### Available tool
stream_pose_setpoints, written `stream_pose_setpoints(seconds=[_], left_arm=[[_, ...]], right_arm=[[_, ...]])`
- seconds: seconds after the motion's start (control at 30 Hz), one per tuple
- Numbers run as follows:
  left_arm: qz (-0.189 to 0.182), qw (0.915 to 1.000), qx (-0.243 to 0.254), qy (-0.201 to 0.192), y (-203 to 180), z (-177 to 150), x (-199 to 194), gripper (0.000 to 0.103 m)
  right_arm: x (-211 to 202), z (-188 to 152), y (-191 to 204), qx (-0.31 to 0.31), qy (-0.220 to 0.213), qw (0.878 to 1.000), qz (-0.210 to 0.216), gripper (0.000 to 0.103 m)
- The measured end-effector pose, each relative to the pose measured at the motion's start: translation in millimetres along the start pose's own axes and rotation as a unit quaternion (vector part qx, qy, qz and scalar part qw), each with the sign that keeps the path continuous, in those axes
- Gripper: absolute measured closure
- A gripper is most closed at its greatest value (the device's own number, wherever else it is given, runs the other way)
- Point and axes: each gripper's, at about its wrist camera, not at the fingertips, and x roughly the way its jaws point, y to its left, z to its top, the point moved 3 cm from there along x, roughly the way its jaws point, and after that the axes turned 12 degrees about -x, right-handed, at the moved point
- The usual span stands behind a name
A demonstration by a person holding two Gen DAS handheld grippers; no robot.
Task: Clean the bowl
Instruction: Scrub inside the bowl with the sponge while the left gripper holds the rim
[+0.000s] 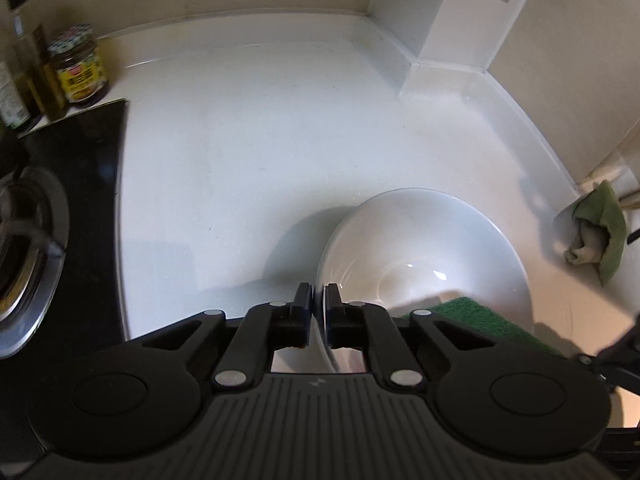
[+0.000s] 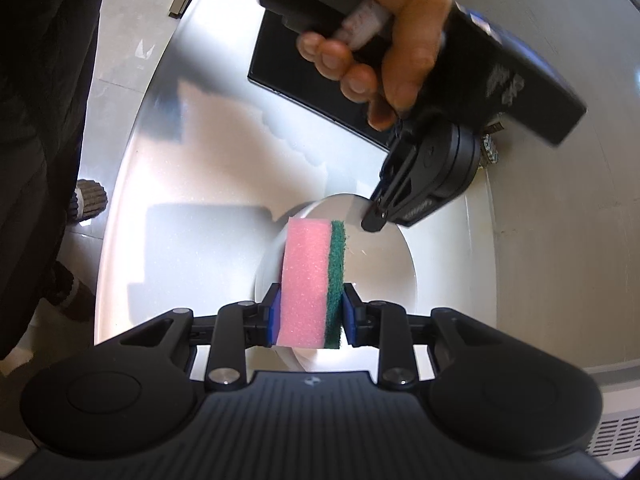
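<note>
A white bowl rests on the white counter, tilted a little. My left gripper is shut on the bowl's near left rim, one pad inside and one outside. In the right wrist view my right gripper is shut on a pink sponge with a green scouring face. The sponge hangs over the bowl, near its left side. The sponge's green face also shows at the bowl's near right edge in the left wrist view. A hand holds the left gripper at the bowl's far rim.
A black cooktop with a steel burner lies left of the bowl. A jar and bottles stand at the back left. A green cloth lies at the right, and a white pillar fills the back corner. A person's slippered foot is beside the counter.
</note>
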Motion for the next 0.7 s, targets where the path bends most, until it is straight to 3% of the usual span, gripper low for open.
stream_pose_setpoints(seconds=[0.2,0.3,0.47,0.57,0.7], left_arm=[[-0.007,0.9995,-0.029,-0.005,2.6,-27.8,-13.7,0.089],[-0.004,0.9998,-0.017,0.002,2.0,-22.7,-4.2,0.087],[-0.009,0.9996,0.024,0.012,-0.4,2.6,11.2,0.096],[-0.002,0.9993,0.037,0.011,-5.0,15.1,18.6,0.097],[0.003,0.9999,0.007,0.008,-1.6,1.9,11.5,0.097]], right_arm=[[7.3,2.5,-5.1,0.005,-0.005,1.000,0.001,0.077],[2.8,0.4,-18.0,0.003,-0.009,1.000,0.005,0.077],[24.7,10.9,-15.7,-0.001,-0.010,1.000,0.008,0.077],[27.4,10.1,-18.9,-0.005,-0.006,1.000,0.006,0.077],[31.2,8.5,-25.9,0.013,-0.005,1.000,0.007,0.077]])
